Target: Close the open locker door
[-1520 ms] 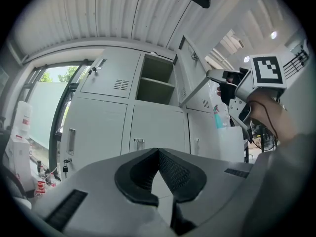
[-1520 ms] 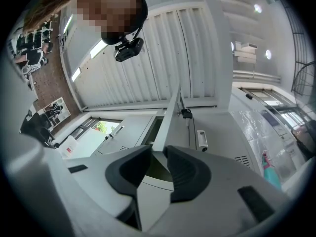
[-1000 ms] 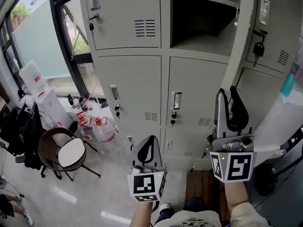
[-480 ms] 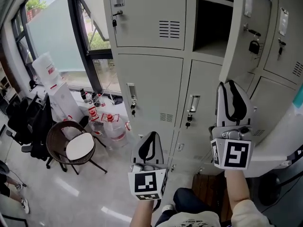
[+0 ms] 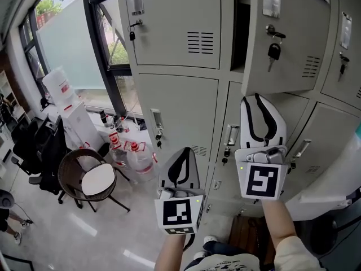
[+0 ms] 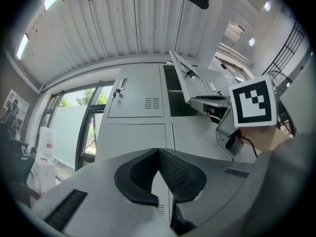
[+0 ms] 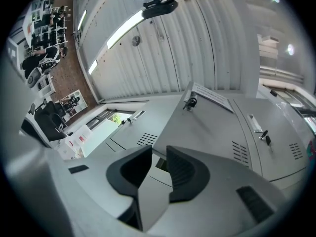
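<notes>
Glossy floor (image 5: 56,230); chair (image 5: 96,180), water bottles (image 5: 138,160)

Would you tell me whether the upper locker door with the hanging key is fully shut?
Ajar: the locker door angles outward, with a dark gap along its left edge.

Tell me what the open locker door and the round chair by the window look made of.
Locker door: looks like painted sheet metal, matte light grey; flat thin panel with punched vent slots.
Chair: dark brown shell, possibly wicker or plastic, too small to tell; thin dark legs look metal.

No text, label or number can be read anywhere.
</notes>
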